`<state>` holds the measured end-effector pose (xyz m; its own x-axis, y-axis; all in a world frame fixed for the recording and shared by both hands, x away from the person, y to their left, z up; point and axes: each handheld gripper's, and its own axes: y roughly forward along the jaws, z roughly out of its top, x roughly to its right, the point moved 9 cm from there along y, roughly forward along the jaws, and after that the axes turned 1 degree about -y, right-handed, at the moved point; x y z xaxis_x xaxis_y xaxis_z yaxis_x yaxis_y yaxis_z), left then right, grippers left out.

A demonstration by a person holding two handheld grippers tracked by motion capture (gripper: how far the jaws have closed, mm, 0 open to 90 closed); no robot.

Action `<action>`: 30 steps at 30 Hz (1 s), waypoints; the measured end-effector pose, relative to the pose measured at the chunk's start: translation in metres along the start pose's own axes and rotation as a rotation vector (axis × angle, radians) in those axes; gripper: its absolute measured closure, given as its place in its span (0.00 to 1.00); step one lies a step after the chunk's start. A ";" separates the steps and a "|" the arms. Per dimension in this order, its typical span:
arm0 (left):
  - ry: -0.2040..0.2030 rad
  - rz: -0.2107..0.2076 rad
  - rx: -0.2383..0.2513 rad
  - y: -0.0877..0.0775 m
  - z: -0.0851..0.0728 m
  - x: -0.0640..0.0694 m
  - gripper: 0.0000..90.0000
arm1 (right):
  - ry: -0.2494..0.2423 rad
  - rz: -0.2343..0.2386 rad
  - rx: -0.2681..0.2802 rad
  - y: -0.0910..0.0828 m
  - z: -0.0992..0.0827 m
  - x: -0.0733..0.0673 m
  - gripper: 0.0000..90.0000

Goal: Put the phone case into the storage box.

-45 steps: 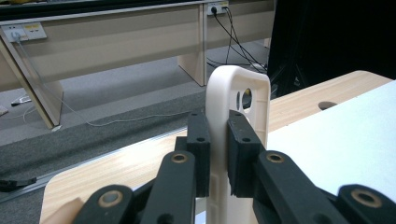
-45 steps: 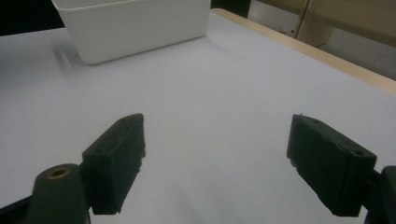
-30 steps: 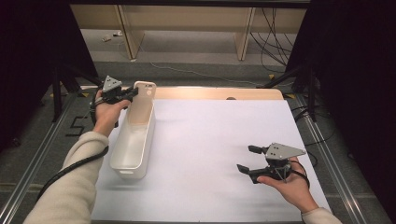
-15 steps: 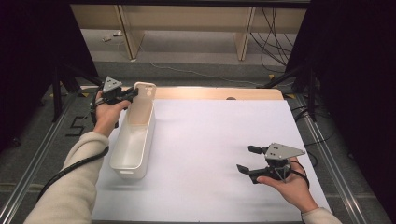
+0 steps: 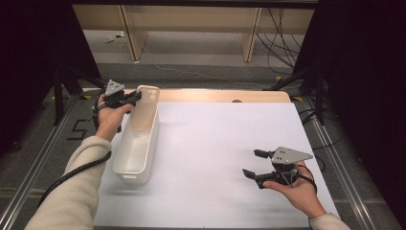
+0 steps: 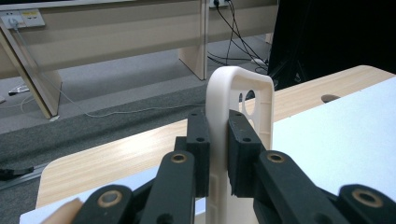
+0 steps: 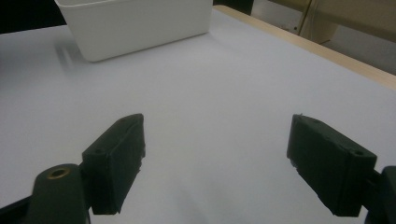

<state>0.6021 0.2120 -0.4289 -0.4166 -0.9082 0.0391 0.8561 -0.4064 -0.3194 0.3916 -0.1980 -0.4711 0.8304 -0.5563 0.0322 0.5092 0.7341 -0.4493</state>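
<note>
At the far left, the left hand-held gripper (image 5: 133, 97) is clamped on the raised end handle of the white bin (image 5: 136, 143), at the bin's far end. From the left gripper view the 2 black pads (image 6: 198, 140) press flat on either side of the handle's upright edge, and the handle's cut-out holes show just past them. Compared with 1 second ago, nothing here has shifted: the hand, the grip and the handle sit just as they did.

The white bin itself is long and narrow. Its near end rests on the white sheet (image 5: 215, 158) covering the surface, and its far end looks slightly lifted where the handle is held, though I cannot tell that for sure. It holds the same line as in the earlier picture, along the sheet's left edge.

To the right of the bin the sheet lies bare, with the wooden strip (image 5: 225, 96) of the surface beyond the bin's far end.

Well apart from the bin, near the sheet's right front corner, the right hand-held gripper (image 5: 256, 163) rests in an upturned hand, jaws spread wide with nothing between them, pointing back toward the bin. The right gripper view shows the bin's near end wall (image 7: 135, 25) ahead. This hand too has not moved since the earlier picture.
</note>
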 end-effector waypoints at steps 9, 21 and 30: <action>-0.002 0.000 -0.001 0.000 -0.001 0.000 0.89 | 0.000 0.001 0.000 0.000 0.000 0.000 0.23; -0.014 0.000 -0.008 0.000 -0.004 -0.002 0.89 | 0.001 0.002 -0.004 0.001 -0.001 0.000 0.23; -0.015 -0.002 -0.012 0.000 -0.005 -0.003 0.88 | 0.001 0.002 -0.005 0.001 -0.001 0.000 0.23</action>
<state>0.6018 0.2150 -0.4342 -0.4136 -0.9088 0.0540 0.8516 -0.4072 -0.3303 0.3914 -0.1978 -0.4723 0.8314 -0.5548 0.0307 0.5062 0.7334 -0.4538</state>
